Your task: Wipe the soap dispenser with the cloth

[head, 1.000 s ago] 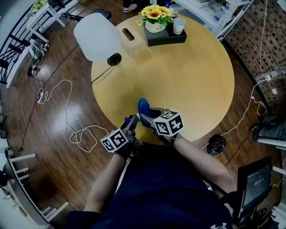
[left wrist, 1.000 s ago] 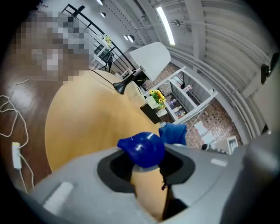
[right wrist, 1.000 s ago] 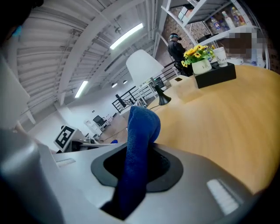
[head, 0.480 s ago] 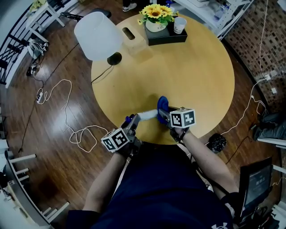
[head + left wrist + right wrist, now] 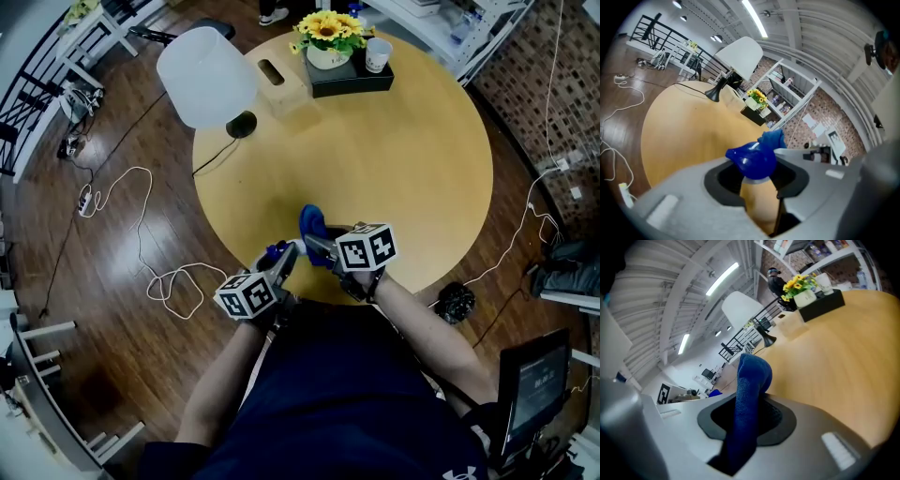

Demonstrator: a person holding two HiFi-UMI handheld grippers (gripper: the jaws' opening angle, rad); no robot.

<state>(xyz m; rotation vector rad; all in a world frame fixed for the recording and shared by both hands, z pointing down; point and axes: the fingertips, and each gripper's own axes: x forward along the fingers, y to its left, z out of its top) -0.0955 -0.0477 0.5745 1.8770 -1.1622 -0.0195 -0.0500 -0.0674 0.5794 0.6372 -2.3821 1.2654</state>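
The soap dispenser (image 5: pixel 757 197) has a pale body and a blue pump head (image 5: pixel 752 158). My left gripper (image 5: pixel 757 185) is shut on its body just under the pump. In the head view it is held over the near edge of the round table (image 5: pixel 403 159), pump head (image 5: pixel 276 250) at my left gripper (image 5: pixel 286 256). My right gripper (image 5: pixel 319 247) is shut on a blue cloth (image 5: pixel 749 394), which stands up from its jaws (image 5: pixel 745 425). The cloth (image 5: pixel 310 223) sits right beside the dispenser; the body is hidden under it.
A white lamp (image 5: pixel 206 73) stands at the table's far left. A wooden box (image 5: pixel 279 82), yellow flowers (image 5: pixel 326 37) and a cup (image 5: pixel 377 52) on a black tray stand at the far edge. Cables (image 5: pixel 141 234) lie on the wooden floor to the left.
My right gripper swung right with the cloth along the dispenser's body, then came back left toward the pump. The left gripper stayed in place and rolled a little.
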